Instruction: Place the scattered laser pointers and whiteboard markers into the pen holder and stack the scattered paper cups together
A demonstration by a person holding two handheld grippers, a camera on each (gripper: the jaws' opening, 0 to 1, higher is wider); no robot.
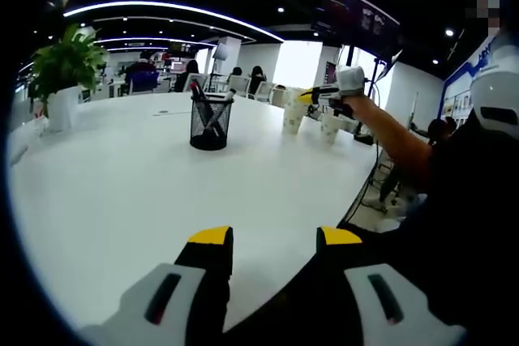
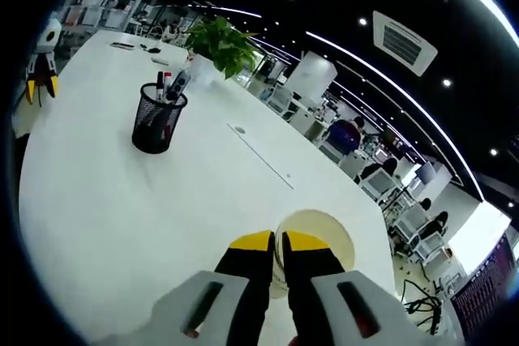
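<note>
A black mesh pen holder (image 1: 211, 123) (image 2: 156, 123) stands on the white table (image 1: 113, 200) (image 2: 89, 224) with markers and pointers upright in it. My right gripper (image 2: 277, 243) is shut on the near rim of a paper cup (image 2: 320, 232), one jaw inside and one outside. In the left gripper view, the right gripper (image 1: 310, 96) sits at the top of a paper cup (image 1: 293, 117), and another cup (image 1: 331, 126) stands just beyond. My left gripper (image 1: 276, 237) hovers open over the table's near edge, holding nothing; it appears far off as the left gripper (image 2: 40, 91).
A potted plant (image 1: 63, 66) (image 2: 220, 44) stands at the table's far side behind the holder. A thin cable slot (image 2: 261, 154) runs along the tabletop. The person's arm (image 1: 397, 139) reaches in from the right. Chairs and seated people lie beyond the table.
</note>
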